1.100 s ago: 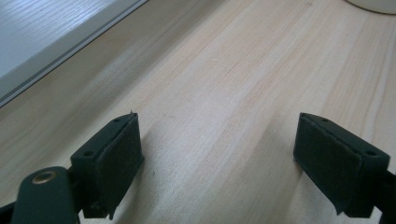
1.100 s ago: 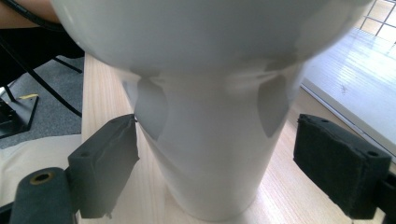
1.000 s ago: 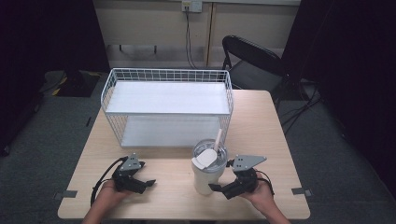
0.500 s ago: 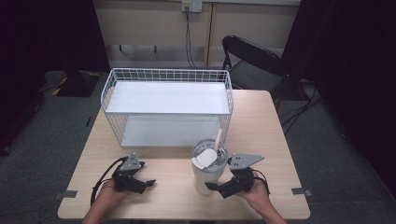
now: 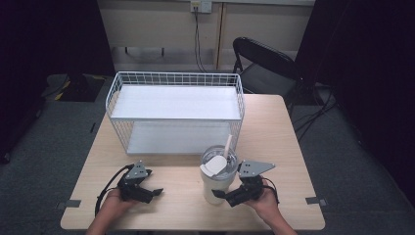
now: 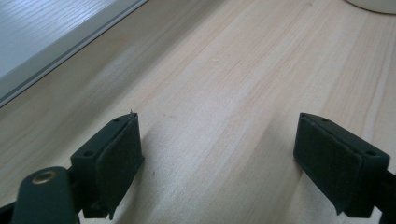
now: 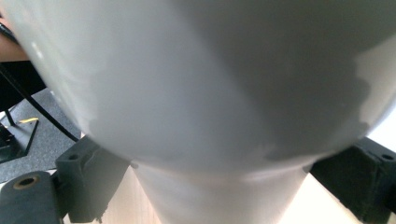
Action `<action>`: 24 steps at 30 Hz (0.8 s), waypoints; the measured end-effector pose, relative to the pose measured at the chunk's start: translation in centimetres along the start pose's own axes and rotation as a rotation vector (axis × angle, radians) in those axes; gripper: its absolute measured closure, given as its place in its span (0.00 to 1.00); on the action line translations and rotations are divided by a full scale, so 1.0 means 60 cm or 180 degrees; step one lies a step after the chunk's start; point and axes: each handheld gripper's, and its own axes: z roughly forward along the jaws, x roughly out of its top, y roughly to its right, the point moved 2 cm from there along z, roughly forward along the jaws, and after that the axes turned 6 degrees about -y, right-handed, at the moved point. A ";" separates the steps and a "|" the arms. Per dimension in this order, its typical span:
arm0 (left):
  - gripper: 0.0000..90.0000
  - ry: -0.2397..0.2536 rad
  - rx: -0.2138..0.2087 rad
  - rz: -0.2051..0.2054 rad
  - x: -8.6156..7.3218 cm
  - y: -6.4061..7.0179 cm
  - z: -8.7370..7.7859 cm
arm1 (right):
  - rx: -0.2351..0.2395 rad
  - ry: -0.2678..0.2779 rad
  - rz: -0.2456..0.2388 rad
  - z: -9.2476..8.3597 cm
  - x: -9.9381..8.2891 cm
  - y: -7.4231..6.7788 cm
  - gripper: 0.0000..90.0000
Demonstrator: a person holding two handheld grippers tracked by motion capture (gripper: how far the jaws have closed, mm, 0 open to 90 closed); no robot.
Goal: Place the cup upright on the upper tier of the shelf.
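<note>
A white tumbler [image 5: 212,185] with a lid and a straw [image 5: 227,145] stands upright at the front of the wooden table [image 5: 274,127]. My right gripper [image 5: 223,195] is low at the tumbler's right side. In the right gripper view the tumbler [image 7: 201,93] looms close, and its narrow base sits between the spread jaws of my right gripper [image 7: 219,191], with a small gap on each side. My left gripper [image 5: 155,192] rests open on the table at the front left. In the left gripper view it [image 6: 217,158] holds nothing, and bare wood lies between its pads.
A white wire basket shelf [image 5: 176,103] with two levels fills the back middle of the table, just behind the tumbler. Its white base edge [image 6: 46,37] lies ahead of my left gripper. A black chair [image 5: 264,63] stands beyond the far right corner.
My right gripper has slid left towards the tumbler, so the tumbler's base is now between its jaws. The left gripper has stayed put.
</note>
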 end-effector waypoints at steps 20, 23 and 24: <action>0.16 0.0000 0.0000 0.0001 0.000 0.000 0.000 | -0.0059 0.0086 -0.0003 0.005 0.001 -0.004 0.10; 0.16 0.0002 0.0001 0.0000 0.000 0.000 0.000 | -0.0075 0.0102 -0.0053 0.006 0.001 -0.006 0.09; 0.16 0.0000 0.0000 0.0001 0.000 0.000 0.000 | -0.0080 0.0114 -0.0065 0.006 0.001 -0.006 0.09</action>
